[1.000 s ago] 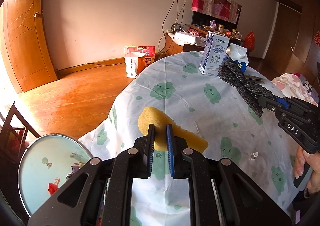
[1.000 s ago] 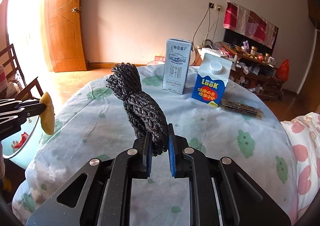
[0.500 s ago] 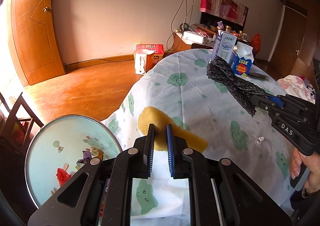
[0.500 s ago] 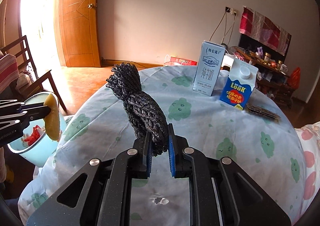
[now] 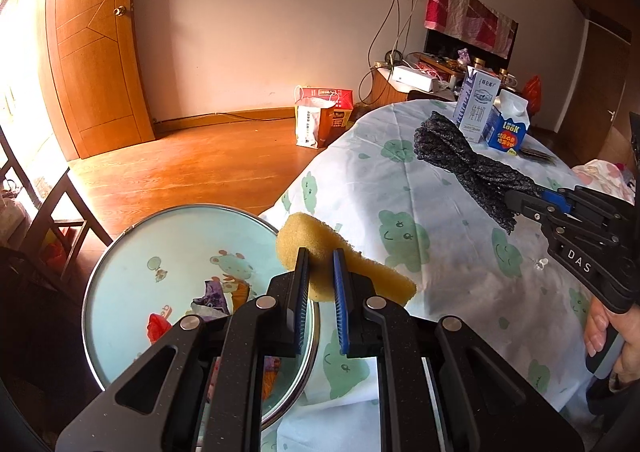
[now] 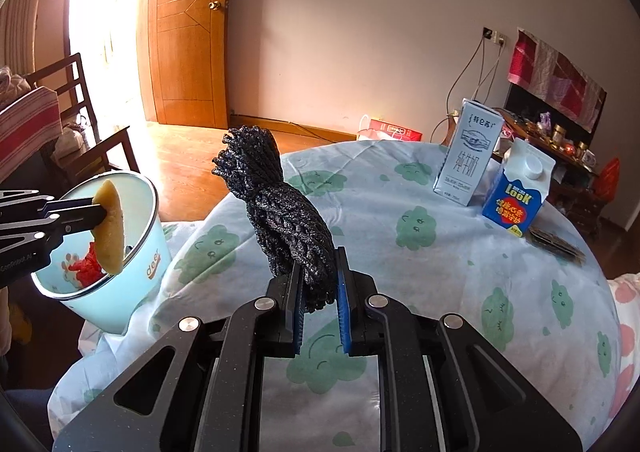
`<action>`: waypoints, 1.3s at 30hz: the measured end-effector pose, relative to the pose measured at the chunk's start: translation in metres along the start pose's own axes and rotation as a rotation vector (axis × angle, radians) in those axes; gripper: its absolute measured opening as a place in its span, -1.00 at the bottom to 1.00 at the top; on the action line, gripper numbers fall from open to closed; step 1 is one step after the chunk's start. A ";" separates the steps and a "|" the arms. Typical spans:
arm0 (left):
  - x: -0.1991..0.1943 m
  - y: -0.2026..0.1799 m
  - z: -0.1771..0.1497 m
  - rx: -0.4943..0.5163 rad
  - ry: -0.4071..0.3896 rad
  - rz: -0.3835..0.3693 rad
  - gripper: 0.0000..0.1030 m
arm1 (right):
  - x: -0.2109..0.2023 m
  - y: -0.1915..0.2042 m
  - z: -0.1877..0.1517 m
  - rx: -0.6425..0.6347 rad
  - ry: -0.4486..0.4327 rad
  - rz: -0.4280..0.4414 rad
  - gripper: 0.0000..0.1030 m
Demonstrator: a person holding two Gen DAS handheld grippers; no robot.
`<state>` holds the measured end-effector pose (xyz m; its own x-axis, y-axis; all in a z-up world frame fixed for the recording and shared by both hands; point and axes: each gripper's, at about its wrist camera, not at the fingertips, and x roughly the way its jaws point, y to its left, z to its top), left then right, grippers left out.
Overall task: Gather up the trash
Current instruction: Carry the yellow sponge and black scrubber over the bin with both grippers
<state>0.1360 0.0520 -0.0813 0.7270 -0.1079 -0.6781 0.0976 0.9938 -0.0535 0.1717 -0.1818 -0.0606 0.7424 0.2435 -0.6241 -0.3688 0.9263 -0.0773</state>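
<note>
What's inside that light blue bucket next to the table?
The bucket holds crumpled wrappers, red and purple. The left tongs and their yellow sponge cover part of the inside, so anything lying there is hidden.

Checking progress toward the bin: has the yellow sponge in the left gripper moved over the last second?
Yes. The yellow sponge has gone from beside the table edge to over the pale blue bin.

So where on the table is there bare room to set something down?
Most of the table is bare: the wide cloth between the right gripper and the two cartons. The far right edge is crowded: both cartons and a flat packet sit close together.
</note>
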 end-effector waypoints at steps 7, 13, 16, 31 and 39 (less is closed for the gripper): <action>-0.007 0.022 -0.007 -0.022 0.000 0.039 -0.78 | 0.002 0.023 0.007 -0.044 -0.009 0.035 -0.72; -0.016 0.040 -0.012 -0.042 -0.008 0.071 -0.78 | 0.006 0.042 0.013 -0.080 -0.011 0.062 -0.72; -0.020 0.049 -0.015 -0.051 -0.009 0.085 -0.78 | 0.007 0.051 0.015 -0.099 -0.013 0.075 -0.72; -0.036 0.091 -0.025 -0.100 -0.018 0.157 -0.77 | 0.011 0.091 0.026 -0.180 -0.022 0.121 -0.72; -0.041 0.108 -0.029 -0.132 -0.020 0.189 -0.77 | 0.012 0.107 0.031 -0.210 -0.028 0.140 -0.72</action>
<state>0.0971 0.1649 -0.0810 0.7376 0.0817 -0.6702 -0.1310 0.9911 -0.0233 0.1586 -0.0712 -0.0526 0.6899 0.3761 -0.6185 -0.5753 0.8035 -0.1531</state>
